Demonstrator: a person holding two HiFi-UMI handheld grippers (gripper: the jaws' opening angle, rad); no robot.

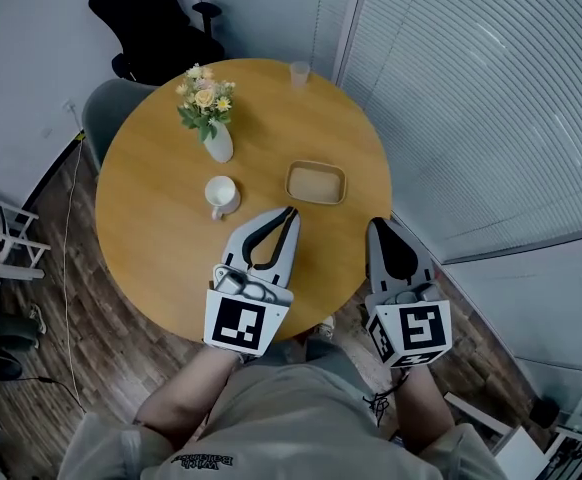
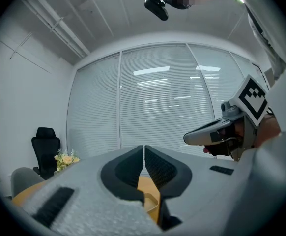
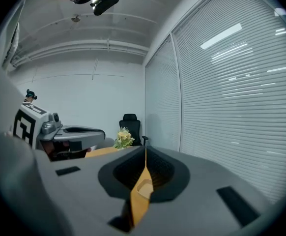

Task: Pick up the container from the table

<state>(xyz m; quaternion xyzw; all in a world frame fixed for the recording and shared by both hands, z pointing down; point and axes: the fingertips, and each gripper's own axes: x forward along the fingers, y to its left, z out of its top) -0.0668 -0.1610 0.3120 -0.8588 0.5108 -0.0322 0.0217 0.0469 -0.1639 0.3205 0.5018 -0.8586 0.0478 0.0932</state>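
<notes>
Resting flat on the round wooden bench, the container sits right of centre with its open top facing up. In the head view its long axis runs left to right, and its long sides face the person and the far edge. It is a shallow tan tray, rectangular with rounded corners and a low raised rim (interior plain, contents not discernible). A white mug stands to its left, well apart. A white vase of flowers stands further back on the left, and a clear cup is at the far edge.

Left gripper: jaws closed tip to tip with nothing between them. The tips hover just short of the container's near left corner and do not touch it. The left gripper view shows a part of the tray's rim through the gap below the meeting pads.

Right gripper: jaws likewise pressed together and empty. It is held over the bench's near right edge, clear of the container.
</notes>
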